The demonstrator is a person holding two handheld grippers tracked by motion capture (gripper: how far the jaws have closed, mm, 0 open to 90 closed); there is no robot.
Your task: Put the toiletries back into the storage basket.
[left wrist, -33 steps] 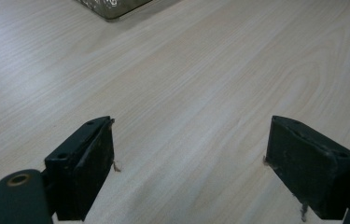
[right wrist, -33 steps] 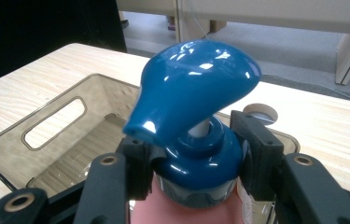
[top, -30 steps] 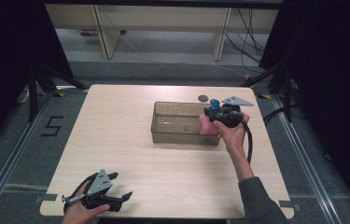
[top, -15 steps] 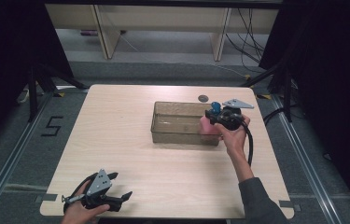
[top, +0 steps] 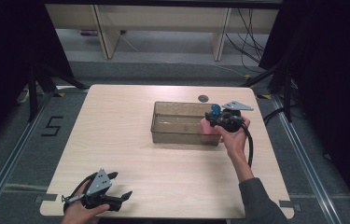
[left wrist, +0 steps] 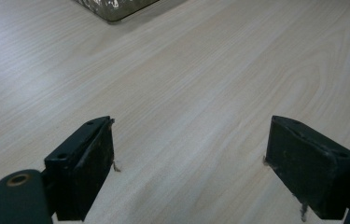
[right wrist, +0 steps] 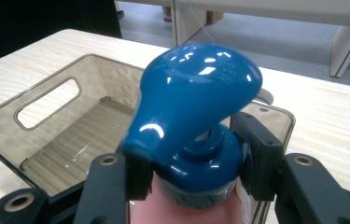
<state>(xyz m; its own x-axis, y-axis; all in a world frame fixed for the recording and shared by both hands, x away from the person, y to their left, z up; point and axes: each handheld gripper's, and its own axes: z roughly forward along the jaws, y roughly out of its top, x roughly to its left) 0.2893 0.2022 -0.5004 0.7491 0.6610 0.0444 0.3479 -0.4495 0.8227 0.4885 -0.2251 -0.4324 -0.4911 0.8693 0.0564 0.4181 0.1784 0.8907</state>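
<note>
We hold the pink bottle with a glossy blue pump cap [right wrist: 193,121] pinched by its collar in our right gripper [right wrist: 193,175] at the clear smoky plastic bin [top: 176,122]'s edge, left gripper [left wrist: 189,172] spread idle; it may snag the rim and tip.

One mark I can read: a black "5" [top: 53,126] marked on the grey floor [top: 18,140], left of my table [top: 130,140], about level with its middle. On the blue pump cap [right wrist: 196,107] clamped in my right gripper [right wrist: 193,175] there is faint raised lettering near the top right, too small to make out.
</note>
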